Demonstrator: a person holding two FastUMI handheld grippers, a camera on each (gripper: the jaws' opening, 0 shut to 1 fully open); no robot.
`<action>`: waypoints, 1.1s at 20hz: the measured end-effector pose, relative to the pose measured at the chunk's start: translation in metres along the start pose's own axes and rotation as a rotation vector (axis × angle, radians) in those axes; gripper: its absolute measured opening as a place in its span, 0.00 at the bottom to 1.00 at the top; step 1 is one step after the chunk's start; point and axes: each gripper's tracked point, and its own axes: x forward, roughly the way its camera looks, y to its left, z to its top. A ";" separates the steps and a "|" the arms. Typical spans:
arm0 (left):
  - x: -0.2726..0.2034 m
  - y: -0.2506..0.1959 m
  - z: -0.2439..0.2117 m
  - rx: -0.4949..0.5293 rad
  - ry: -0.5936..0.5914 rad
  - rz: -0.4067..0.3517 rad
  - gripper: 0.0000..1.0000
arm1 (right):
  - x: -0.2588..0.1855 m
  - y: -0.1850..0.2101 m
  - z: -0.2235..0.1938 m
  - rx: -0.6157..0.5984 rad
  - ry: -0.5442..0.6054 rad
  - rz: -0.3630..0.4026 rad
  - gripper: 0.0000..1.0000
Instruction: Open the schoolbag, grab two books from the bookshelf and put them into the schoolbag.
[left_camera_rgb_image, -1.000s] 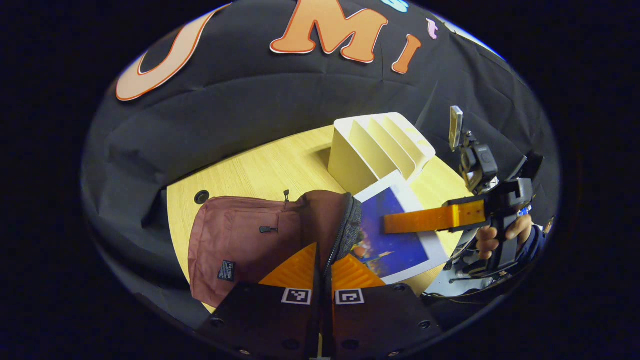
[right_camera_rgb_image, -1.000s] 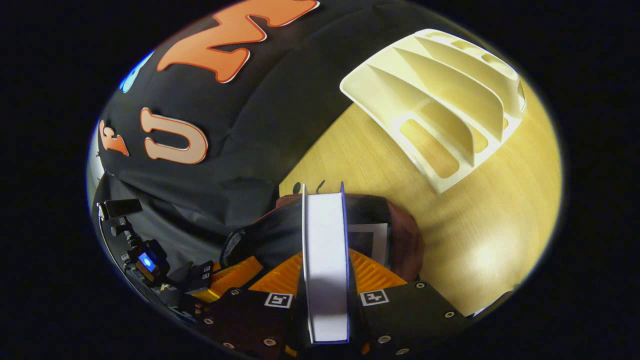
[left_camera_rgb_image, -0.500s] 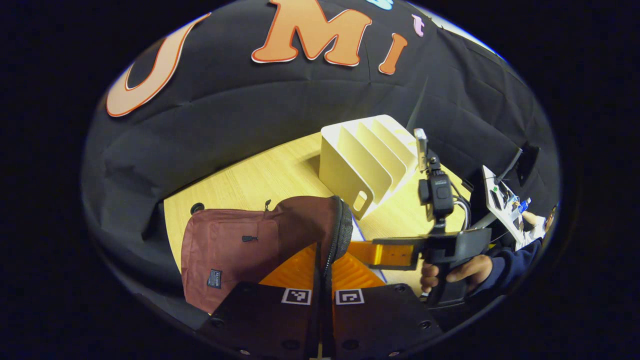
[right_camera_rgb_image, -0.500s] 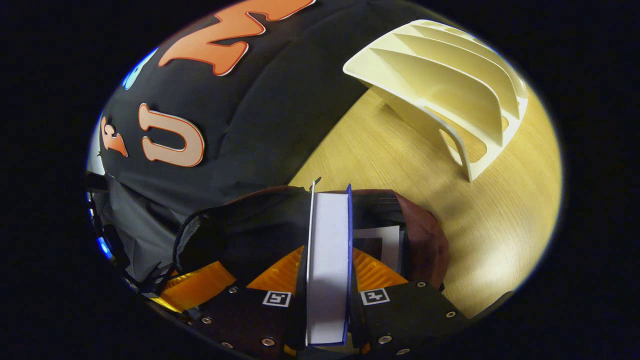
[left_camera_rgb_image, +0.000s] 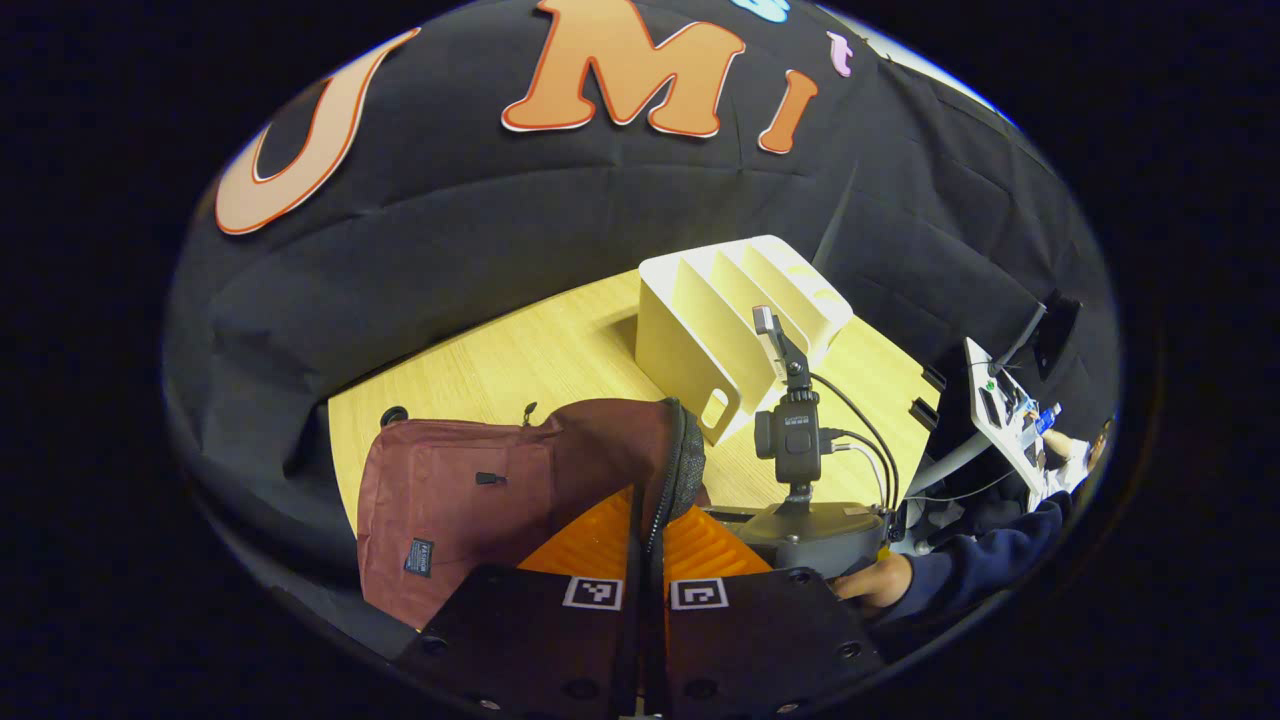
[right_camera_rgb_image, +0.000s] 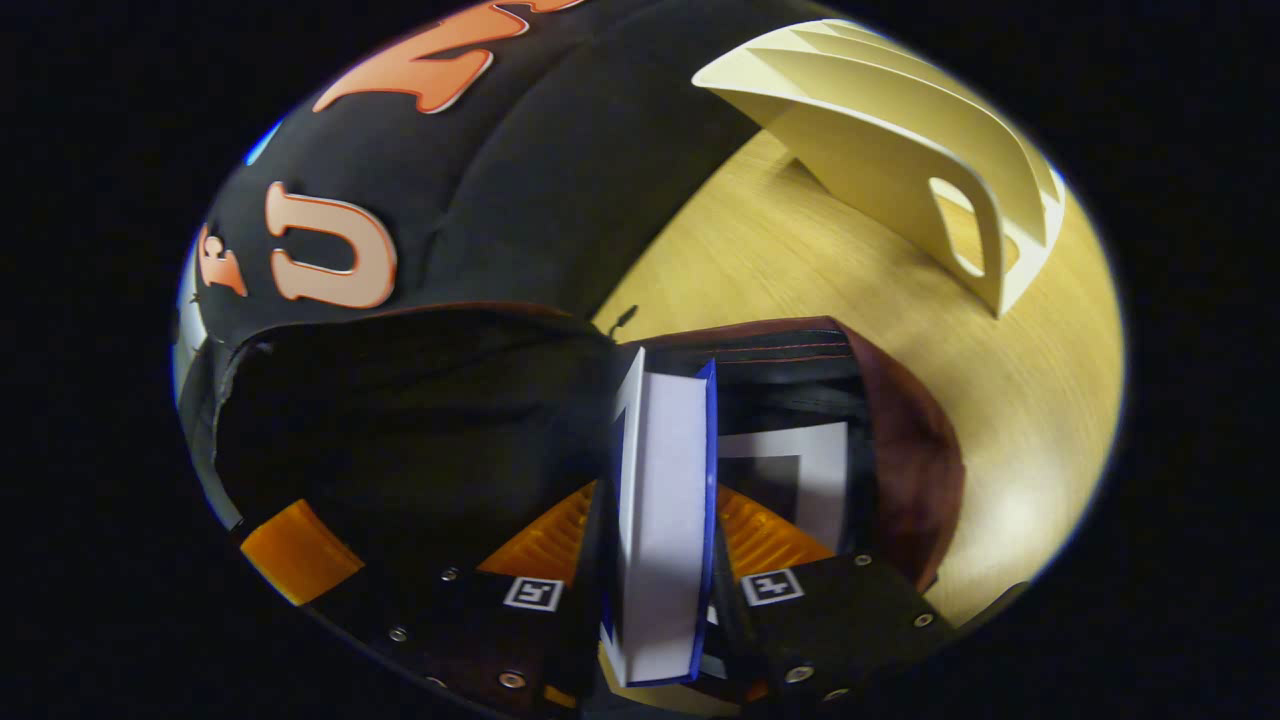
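Zippered fabric at the mouth of the maroon cloth schoolbag (left_camera_rgb_image: 470, 490) is pinched between the pressed-together fingers of the left gripper (left_camera_rgb_image: 645, 525), which holds the opening's rim up at about 12 o'clock from its own tips. In the right gripper view, the right gripper (right_camera_rgb_image: 655, 520) clamps the white-paged book with the blue cover (right_camera_rgb_image: 665, 500) by its two covers, page edge facing the camera, its far end pointing to 12 o'clock into the dark lining of the bag.

Half a second ago the book's far end sat at the lip of the opening; now the black interior spreads across the view from 9 o'clock to 12, and the maroon rim curves round at 2 o'clock, so the book has gone well inside. A second white-bordered book (right_camera_rgb_image: 800, 480) lies already in the bag, just beside the held one at 3 o'clock (only part of its cover shows). In the left gripper view the right gripper's body (left_camera_rgb_image: 810, 520), with its camera mast and the hand in a dark blue sleeve (left_camera_rgb_image: 875, 585), has dropped to 4 o'clock, close beside the bag mouth.

Outward, the cream plastic slotted bookshelf (left_camera_rgb_image: 735, 320) stands with bare slots on the pale wooden table (left_camera_rgb_image: 510, 360). I judge the remaining step to be letting go of the book.
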 end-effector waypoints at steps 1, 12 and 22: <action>0.002 0.004 -0.003 0.002 0.001 0.010 0.04 | -0.005 -0.017 -0.006 -0.085 0.026 -0.070 0.70; 0.021 -0.008 -0.013 0.028 0.006 0.015 0.05 | -0.084 -0.053 0.044 -0.138 -0.089 -0.170 0.97; 0.059 -0.073 -0.012 -0.075 0.018 0.089 0.79 | -0.184 -0.120 0.115 -0.304 -0.175 -0.212 0.98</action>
